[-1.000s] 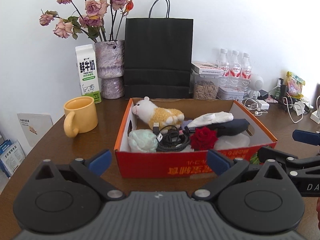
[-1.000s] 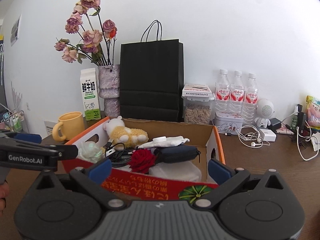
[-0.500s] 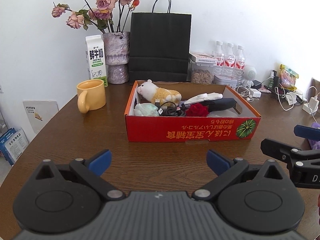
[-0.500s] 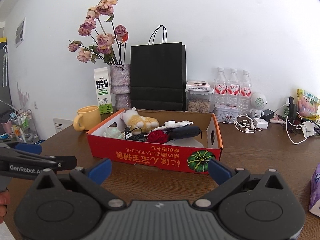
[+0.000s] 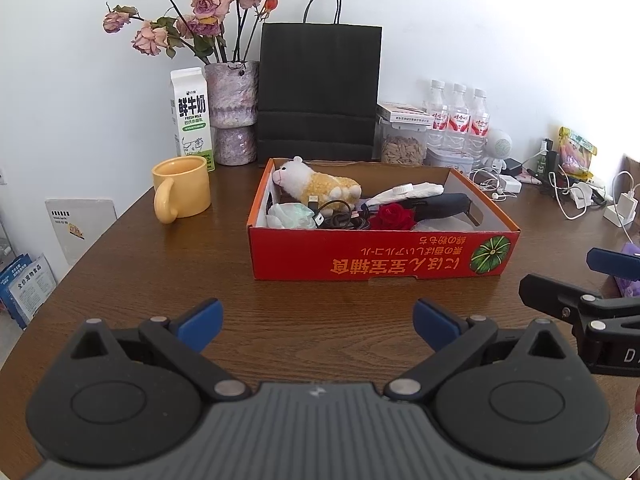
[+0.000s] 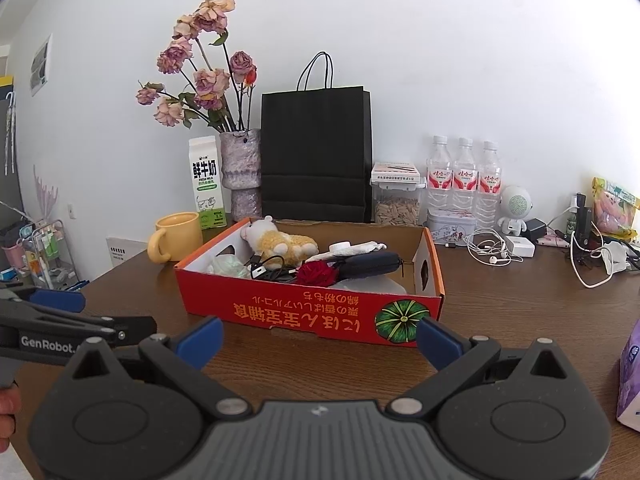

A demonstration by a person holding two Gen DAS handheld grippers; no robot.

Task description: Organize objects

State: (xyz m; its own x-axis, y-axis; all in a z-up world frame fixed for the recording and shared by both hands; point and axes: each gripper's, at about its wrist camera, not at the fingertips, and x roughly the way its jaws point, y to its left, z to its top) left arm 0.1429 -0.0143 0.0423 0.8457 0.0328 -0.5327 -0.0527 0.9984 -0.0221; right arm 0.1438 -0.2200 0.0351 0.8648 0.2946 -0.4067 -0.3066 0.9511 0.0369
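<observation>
A red cardboard box (image 5: 376, 258) (image 6: 280, 312) stands mid-table. Inside lie a plush alpaca (image 5: 316, 186) (image 6: 280, 242), a red rose (image 5: 394, 216) (image 6: 318, 272), a black cable (image 5: 340, 216), a dark pouch (image 5: 436, 205) (image 6: 368, 264), a pale green bundle (image 5: 290, 216) and a white item (image 5: 408, 191). My left gripper (image 5: 318, 318) is open with nothing between its fingers, well short of the box. My right gripper (image 6: 318, 338) is also open and empty, just in front of the box's near wall.
A yellow mug (image 5: 182, 188), milk carton (image 5: 191, 114), vase of dried roses (image 5: 232, 112) and black paper bag (image 5: 320, 88) stand behind the box. Water bottles (image 6: 464, 172), a seed jar (image 6: 396, 200), cables and chargers (image 6: 592, 252) crowd the right. A purple pack (image 6: 630, 380) sits at far right.
Both grippers have pulled back from the box toward the near table edge, so the box looks smaller and farther. Both stay open and empty.
</observation>
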